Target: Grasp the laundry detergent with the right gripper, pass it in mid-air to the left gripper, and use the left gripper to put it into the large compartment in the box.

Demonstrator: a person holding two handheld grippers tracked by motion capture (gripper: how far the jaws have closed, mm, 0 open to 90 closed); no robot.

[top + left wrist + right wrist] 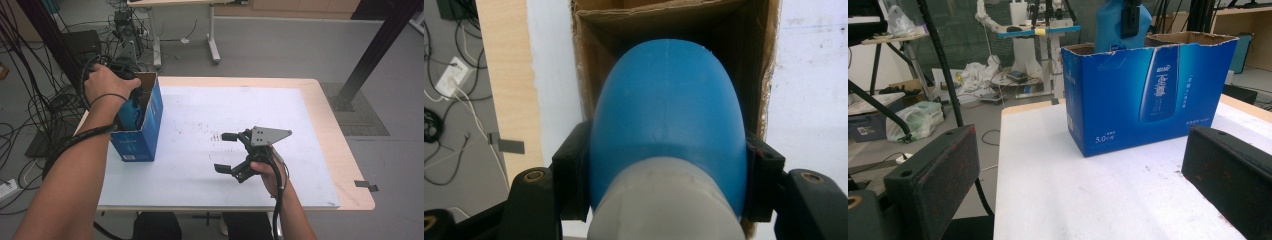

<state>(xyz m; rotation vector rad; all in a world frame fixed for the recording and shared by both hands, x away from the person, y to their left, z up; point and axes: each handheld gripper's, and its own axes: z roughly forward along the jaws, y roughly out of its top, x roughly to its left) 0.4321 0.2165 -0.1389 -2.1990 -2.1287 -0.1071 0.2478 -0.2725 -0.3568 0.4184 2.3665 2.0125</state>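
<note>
The left gripper (131, 95) is clamped on a blue bottle (667, 125) and holds it in the open top of a blue box (150, 125). In the left gripper view the two black jaws press against the bottle's sides just above its pale grey lower part, and the bottle's rounded blue end points down into the brown cardboard inside of the box (754, 60). In the high view the left hand (107, 82) sits over the box's far end, with the bottle partly sunk between the box walls. In the right gripper view the bottle (1113, 25) rises above the box rim (1148, 90) near its left end, a black jaw against its side. The box stands upright on the white mat (225, 115) at the table's left edge. The right gripper (229, 151) rests low over the mat near the front of the table (350, 165), well apart from the box, its jaws spread wide with nothing between them; its grey plate faces up, and the right hand (270, 172) holds it from behind
</note>
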